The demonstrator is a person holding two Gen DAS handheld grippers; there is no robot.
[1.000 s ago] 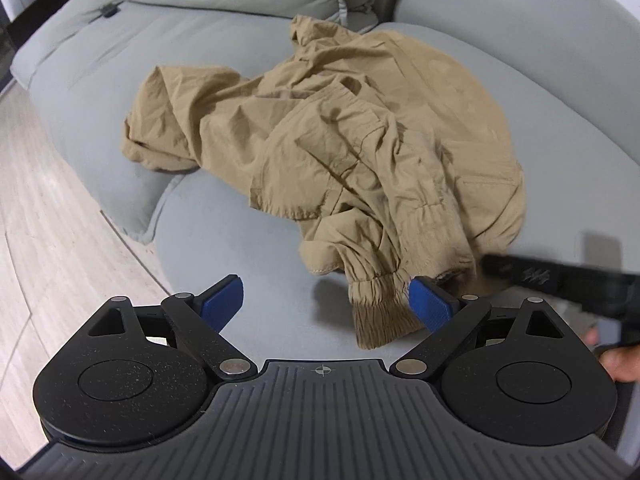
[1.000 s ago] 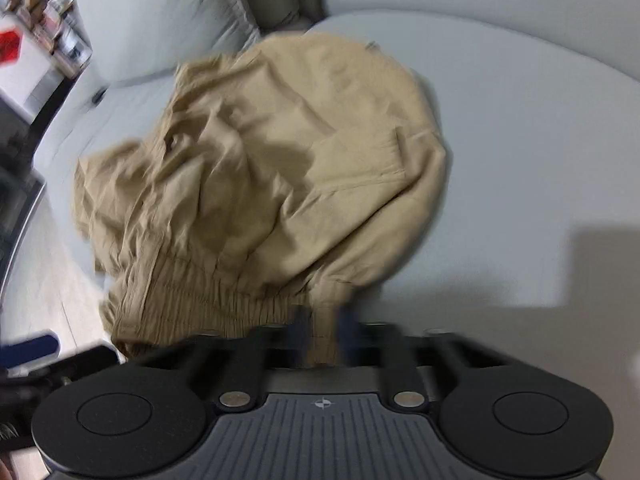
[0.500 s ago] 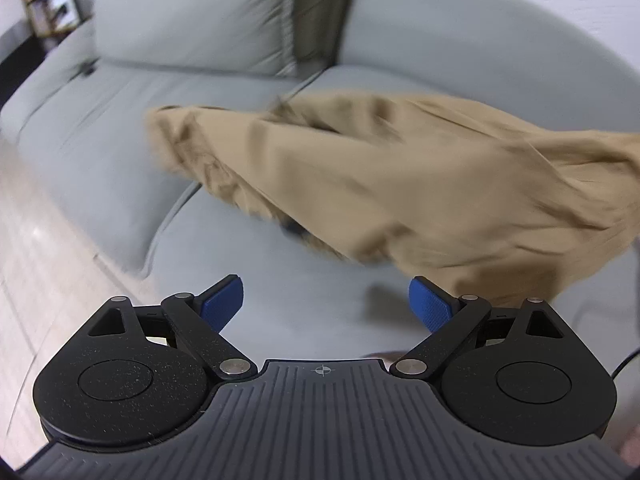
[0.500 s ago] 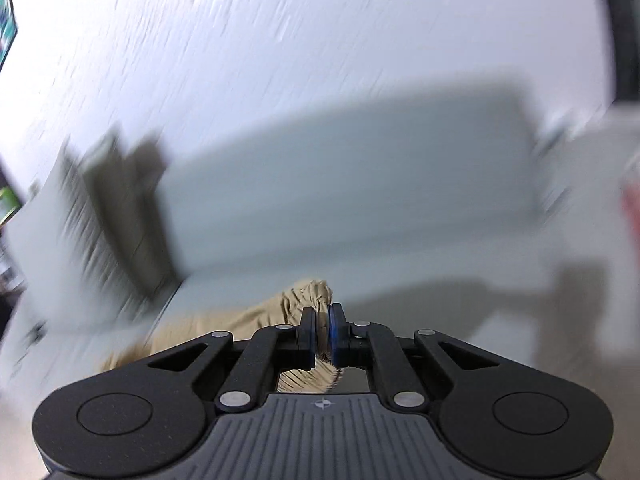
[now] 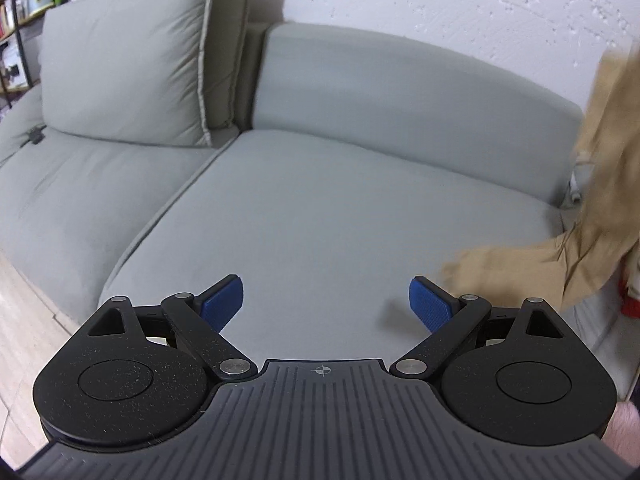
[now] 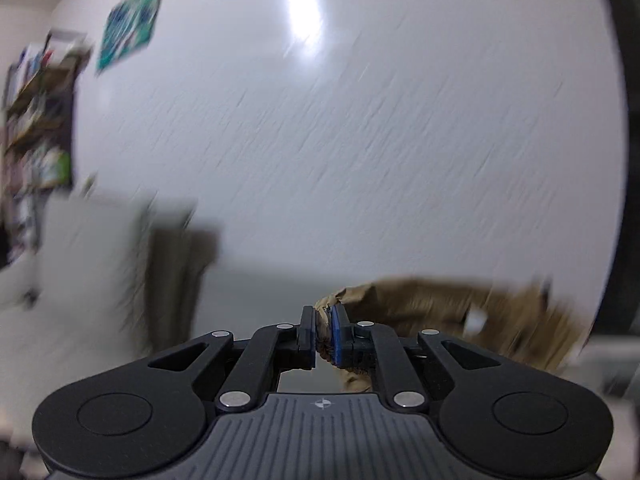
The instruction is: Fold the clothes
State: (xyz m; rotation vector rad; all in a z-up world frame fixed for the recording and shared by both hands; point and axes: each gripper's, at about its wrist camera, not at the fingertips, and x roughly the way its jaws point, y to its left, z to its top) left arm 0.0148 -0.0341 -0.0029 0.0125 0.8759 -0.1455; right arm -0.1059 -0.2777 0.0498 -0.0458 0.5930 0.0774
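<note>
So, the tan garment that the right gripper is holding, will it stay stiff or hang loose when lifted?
Probably loose: the tan garment droops in soft folds with its lower end resting on the sofa seat. It seems light, since the right gripper, shut on one gathered edge, carries it. It may swing; its outline is blurred.

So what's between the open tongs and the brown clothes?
Only bare grey sofa cushion. In the left wrist view, the left tongs are wide open and empty, and the brown clothes hang off to the right, held by the right tongs.

The garment hangs at the right of the sofa, behind which stands the wall.
</note>
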